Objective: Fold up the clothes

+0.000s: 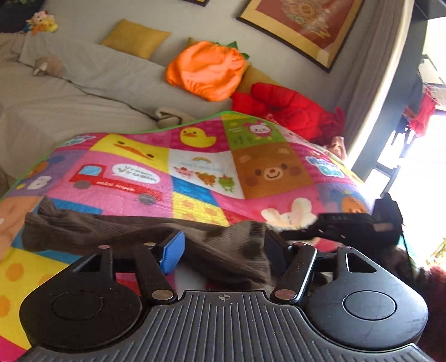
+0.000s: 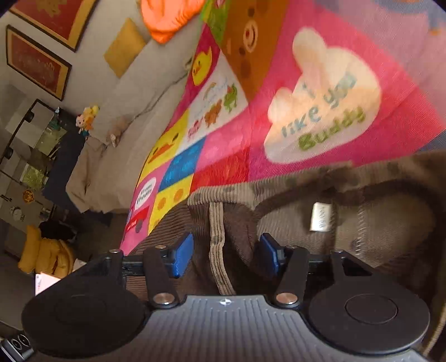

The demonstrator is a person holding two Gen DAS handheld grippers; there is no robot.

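A brown corduroy garment [image 1: 83, 231] lies stretched across a bright patchwork quilt [image 1: 200, 167]. My left gripper [image 1: 223, 250] is open, and a bunched fold of the garment rises loosely between its blue pads [image 1: 172, 250]. The black right gripper [image 1: 348, 225] shows blurred at the garment's right end. In the right wrist view the right gripper [image 2: 226, 257] stands open low over the same garment [image 2: 376, 222]. A ribbed lighter strip [image 2: 217, 250] runs between its pads [image 2: 184, 259] without being pinched. A white label [image 2: 320, 217] shows inside the garment's opening.
The quilt covers a grey bed [image 1: 55, 97]. An orange pumpkin cushion [image 1: 206, 69], a red plush [image 1: 284, 108] and yellow cushions [image 1: 136, 37] sit by the wall. Framed pictures [image 1: 301, 25] hang above. A bright window [image 1: 418, 153] is at right. Shelves [image 2: 25, 167] and a yellow heap [image 2: 44, 253] lie beyond the bed.
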